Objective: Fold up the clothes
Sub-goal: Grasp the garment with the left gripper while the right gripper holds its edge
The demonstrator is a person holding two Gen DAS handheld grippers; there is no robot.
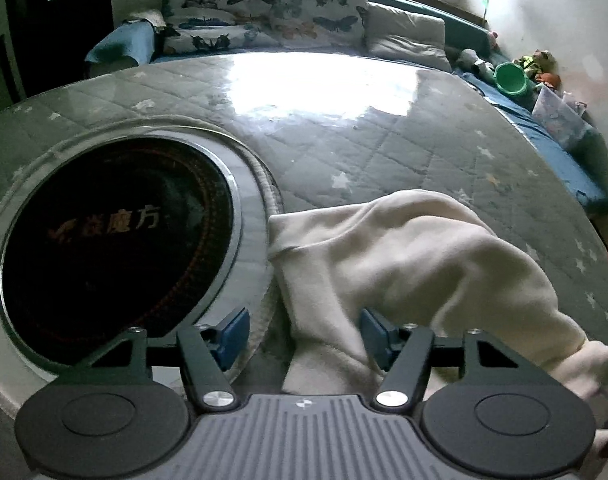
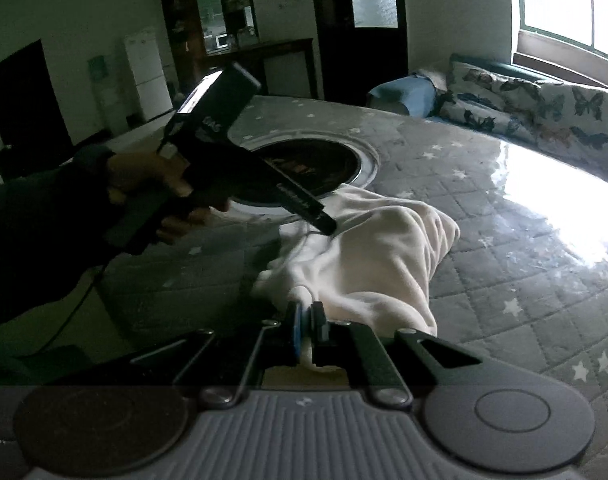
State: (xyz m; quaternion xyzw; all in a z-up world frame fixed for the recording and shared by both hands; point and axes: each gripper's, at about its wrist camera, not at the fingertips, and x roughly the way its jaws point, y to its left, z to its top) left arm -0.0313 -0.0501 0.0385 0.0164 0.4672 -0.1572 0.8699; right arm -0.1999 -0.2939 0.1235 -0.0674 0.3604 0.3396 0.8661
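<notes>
The cream garment (image 1: 404, 264) lies bunched on the quilted table (image 1: 344, 140), at 3 o'clock of the round black hob (image 1: 119, 240). The right gripper (image 2: 308, 330) is clamped on its near edge, lifting it. The left gripper (image 1: 304, 338) is wide open over the cloth, gripping nothing.

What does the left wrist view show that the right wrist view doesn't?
Only the left wrist view shows the left gripper from behind, open over the cream garment, plus a green cup. Only the right wrist view shows the right gripper shut on the garment's edge, the left hand holding its gripper, and a white fridge. Both show the garment, the round burner, the quilted table cover and butterfly cushions.
</notes>
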